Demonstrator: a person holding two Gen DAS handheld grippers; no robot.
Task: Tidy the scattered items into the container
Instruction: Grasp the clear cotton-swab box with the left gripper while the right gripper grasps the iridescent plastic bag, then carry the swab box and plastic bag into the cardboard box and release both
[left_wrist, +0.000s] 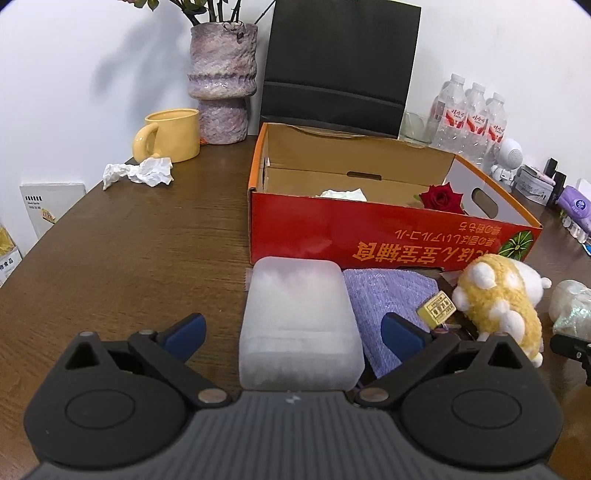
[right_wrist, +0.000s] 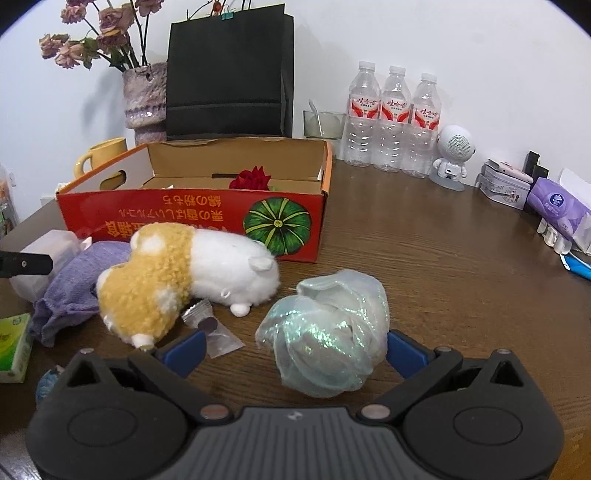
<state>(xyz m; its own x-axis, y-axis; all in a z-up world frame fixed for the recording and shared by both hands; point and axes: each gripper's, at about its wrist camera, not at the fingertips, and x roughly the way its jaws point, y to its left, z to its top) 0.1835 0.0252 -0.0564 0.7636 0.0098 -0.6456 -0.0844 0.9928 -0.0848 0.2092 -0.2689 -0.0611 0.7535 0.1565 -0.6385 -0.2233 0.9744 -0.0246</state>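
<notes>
With both jaws wide open and empty, your left gripper (left_wrist: 293, 334) straddles the translucent plastic case (left_wrist: 300, 321), probably light, stiff and slick, lying on the table near the red box (left_wrist: 388, 232), so pinch its long sides.

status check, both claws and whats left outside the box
Left claw open around the frosted plastic case. Right claw open around the iridescent bundle. Plush toy, purple cloth outside the red box. Nothing blocking.
</notes>
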